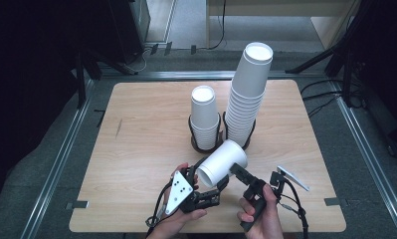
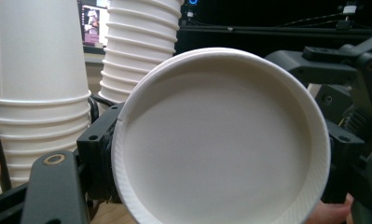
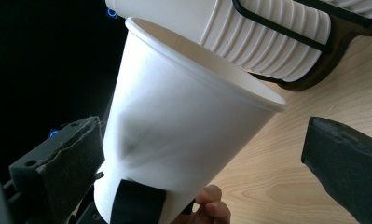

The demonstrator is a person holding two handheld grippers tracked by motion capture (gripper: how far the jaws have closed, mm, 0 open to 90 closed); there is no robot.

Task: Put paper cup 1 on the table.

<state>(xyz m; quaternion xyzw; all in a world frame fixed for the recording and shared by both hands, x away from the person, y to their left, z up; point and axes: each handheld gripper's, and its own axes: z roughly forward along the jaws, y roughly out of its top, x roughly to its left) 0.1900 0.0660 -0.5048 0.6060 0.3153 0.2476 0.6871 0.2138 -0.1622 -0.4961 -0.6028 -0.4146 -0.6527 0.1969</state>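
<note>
Paper cup held on its side, low over the near table edge

The left gripper (image 1: pixel 206 191) pinches the cup's (image 1: pixel 223 162) base; the right gripper (image 1: pixel 243 177) stands wide, cup between. Thin, light, crushable: grip its stiffer rim. Two stacks (image 1: pixel 246 94) at twelve o'clock.

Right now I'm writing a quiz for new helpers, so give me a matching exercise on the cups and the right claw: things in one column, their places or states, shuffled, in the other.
Things:
1. short stack of cups
2. tall stack of cups
3. single cup
4. right claw

States:
A. in the right-hand black holder, reaching highest
B. jaws spread apart
C. in the left-hand black holder
D. tipped on its side above the table

Pairs: 1-C, 2-A, 3-D, 4-B
</note>
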